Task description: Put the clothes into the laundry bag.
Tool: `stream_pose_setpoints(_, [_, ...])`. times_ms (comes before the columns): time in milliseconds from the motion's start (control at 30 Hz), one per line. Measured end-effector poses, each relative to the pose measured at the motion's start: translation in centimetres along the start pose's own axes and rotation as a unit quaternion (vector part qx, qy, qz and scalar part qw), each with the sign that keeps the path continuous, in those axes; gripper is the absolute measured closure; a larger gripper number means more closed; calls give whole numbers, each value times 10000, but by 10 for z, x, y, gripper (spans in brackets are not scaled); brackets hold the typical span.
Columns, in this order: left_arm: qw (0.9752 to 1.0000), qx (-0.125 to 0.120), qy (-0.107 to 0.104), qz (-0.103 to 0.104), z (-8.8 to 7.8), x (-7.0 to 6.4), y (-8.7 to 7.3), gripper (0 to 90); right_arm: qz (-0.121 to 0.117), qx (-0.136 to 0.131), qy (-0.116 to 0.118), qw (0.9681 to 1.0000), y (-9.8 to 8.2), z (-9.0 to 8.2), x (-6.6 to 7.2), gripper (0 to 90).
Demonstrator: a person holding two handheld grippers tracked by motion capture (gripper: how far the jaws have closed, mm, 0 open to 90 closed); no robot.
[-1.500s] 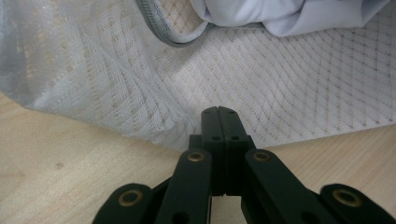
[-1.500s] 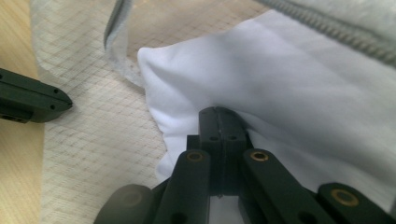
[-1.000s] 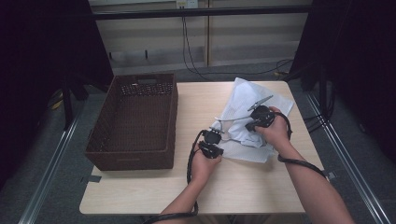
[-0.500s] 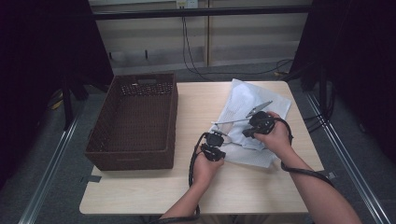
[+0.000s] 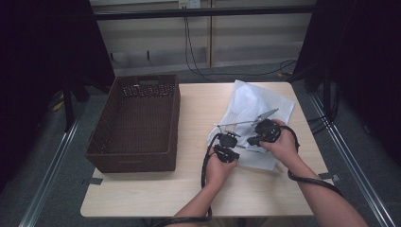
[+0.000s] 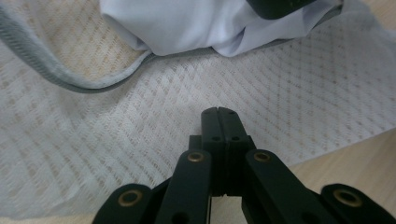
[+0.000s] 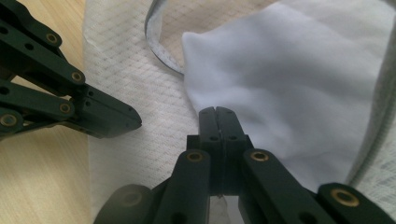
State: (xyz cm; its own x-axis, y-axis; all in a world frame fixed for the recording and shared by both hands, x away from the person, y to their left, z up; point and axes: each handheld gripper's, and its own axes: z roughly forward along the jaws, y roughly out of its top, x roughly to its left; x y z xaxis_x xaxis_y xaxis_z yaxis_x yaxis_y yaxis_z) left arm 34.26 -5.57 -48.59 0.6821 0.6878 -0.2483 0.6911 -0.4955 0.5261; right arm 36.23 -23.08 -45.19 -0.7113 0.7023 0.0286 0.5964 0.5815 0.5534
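Observation:
A white garment (image 5: 255, 101) lies crumpled on the right half of the table. It has a mesh layer (image 6: 140, 140), a grey trimmed edge (image 6: 70, 79) and a smooth white part (image 7: 289, 84). My left gripper (image 5: 229, 137) is at the garment's near-left part. Its jaws are shut, and their tip (image 6: 222, 113) sits over the mesh with no cloth visibly pinched. My right gripper (image 5: 255, 138) is just to its right, also shut, with its tip (image 7: 219, 112) at the edge of the smooth white part. In the right gripper view the left gripper (image 7: 135, 122) lies on the mesh close by.
A dark brown wicker basket (image 5: 135, 151) stands on the left half of the wooden table (image 5: 189, 194). Cables trail from both grippers towards the near edge. Dark curtains and metal rails flank the table.
The right gripper has come nearer to the person, down over the garment. The left gripper has shifted slightly right, so the two now sit close together.

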Motion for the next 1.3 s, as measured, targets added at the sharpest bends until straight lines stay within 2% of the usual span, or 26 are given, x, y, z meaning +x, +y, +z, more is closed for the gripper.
stream_pose_setpoints(33, [10000,3,-45,10,1,1,-1,900,-27,-5,3,10000,-1,1,-1,900])
stream_pose_setpoints(67, [9999,-68,-88,-95,2,1,-1,900,0,29,0,10000,-2,1,-2,900])
stream_pose_setpoints(100, [9999,-55,-100,-105,2,1,0,900,24,33,4,10000,-3,3,-3,900])
stream_pose_setpoints(167, [9999,-7,-97,38,2,2,1,900,14,25,12,10000,-5,6,-6,900])
stream_pose_setpoints(200, [9999,36,-127,65,2,3,1,900,90,26,-1,10000,-6,7,-6,900])
stream_pose_setpoints(233, [9999,54,-143,29,2,3,2,900,100,-12,6,9999,-7,9,-8,900])
stream_pose_setpoints(267, [9998,-55,-133,-151,4,1,2,900,145,-20,-3,9999,-9,10,-9,900])
stream_pose_setpoints(300, [9999,-39,-123,-73,4,1,2,900,145,-20,-3,9999,-9,10,-9,900])
stream_pose_setpoints(333, [9999,66,-45,113,3,0,2,900,147,5,-28,9999,-9,11,-9,900])
stream_pose_setpoints(367, [10000,-53,-21,-29,4,-3,2,900,122,-13,-54,9999,-11,13,-9,900])
stream_pose_setpoints(400, [10000,16,47,86,3,-4,2,900,113,10,-86,9999,-12,14,-10,900])
stream_pose_setpoints(467, [9998,81,52,157,3,-3,2,900,88,12,-104,9999,-12,15,-11,900])
stream_pose_setpoints(733, [9997,130,147,159,3,-5,4,900,50,3,-204,9998,-13,19,-19,900])
stream_pose_setpoints(1067, [9998,110,109,133,3,-4,3,900,100,103,-319,9994,-9,25,-28,900])
stream_pose_setpoints(1100, [9999,71,90,31,3,-4,2,900,138,113,-349,9992,-9,26,-29,900])
stream_pose_setpoints(1167, [10000,60,73,25,3,-4,2,900,198,151,-374,9990,-8,26,-30,900])
stream_pose_setpoints(1200, [10000,69,65,26,3,-3,3,900,124,136,-403,9990,-8,26,-32,900])
stream_pose_setpoints(1300, [9999,90,87,38,3,-4,3,900,123,129,-440,9989,-7,27,-34,900])
